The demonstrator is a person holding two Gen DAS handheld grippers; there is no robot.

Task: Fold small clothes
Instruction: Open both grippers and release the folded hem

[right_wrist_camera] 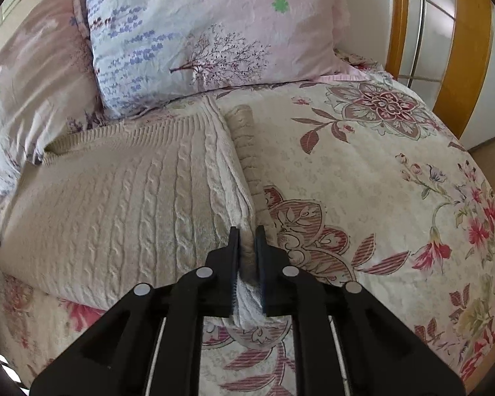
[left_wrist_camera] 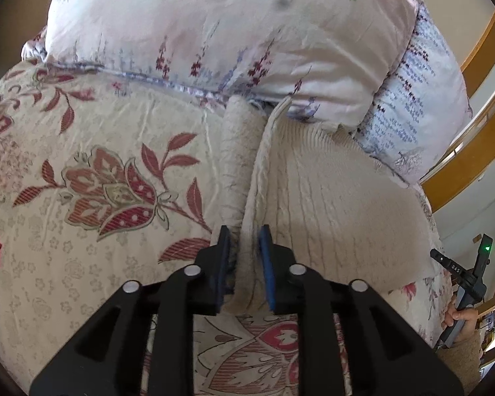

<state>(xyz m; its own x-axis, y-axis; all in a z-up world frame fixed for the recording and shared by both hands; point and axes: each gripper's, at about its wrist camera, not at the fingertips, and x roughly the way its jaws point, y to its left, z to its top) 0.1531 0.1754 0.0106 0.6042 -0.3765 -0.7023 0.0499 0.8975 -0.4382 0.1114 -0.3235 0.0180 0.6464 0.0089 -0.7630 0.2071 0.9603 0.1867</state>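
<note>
**Both grippers hold the near hem of a cream sweater on the bed**

A cream cable-knit sweater [right_wrist_camera: 122, 198] lies flat on the bed [right_wrist_camera: 363, 181], which has a floral cover. Its far end reaches the pillows [right_wrist_camera: 198, 33] at the head of the bed, and its near edge is toward the foot. The left gripper [left_wrist_camera: 246, 264] has its fingers narrow, with a thick bunch of the knit pressed between the blue pads at the near left corner of the garment. The right gripper [right_wrist_camera: 247, 264] is the same: fingers narrow, closed on the near right corner, where the side edge and the sleeve [right_wrist_camera: 247, 151] lie together. In the left view, the person's hand [left_wrist_camera: 462, 316] holding the other tool is visible at the right edge.

I think the step in hand is to lift the near edge and carry it toward the pillows, to fold the sweater in half. To do it well, both hands should rise together and stay equally apart, so the hem stays straight and taut. The sleeve beside the right edge may slip out, so it must stay inside the grip. The knit is thick and soft, so a firm pinch is needed. The edge should be laid down evenly before the fingers let go.
</note>
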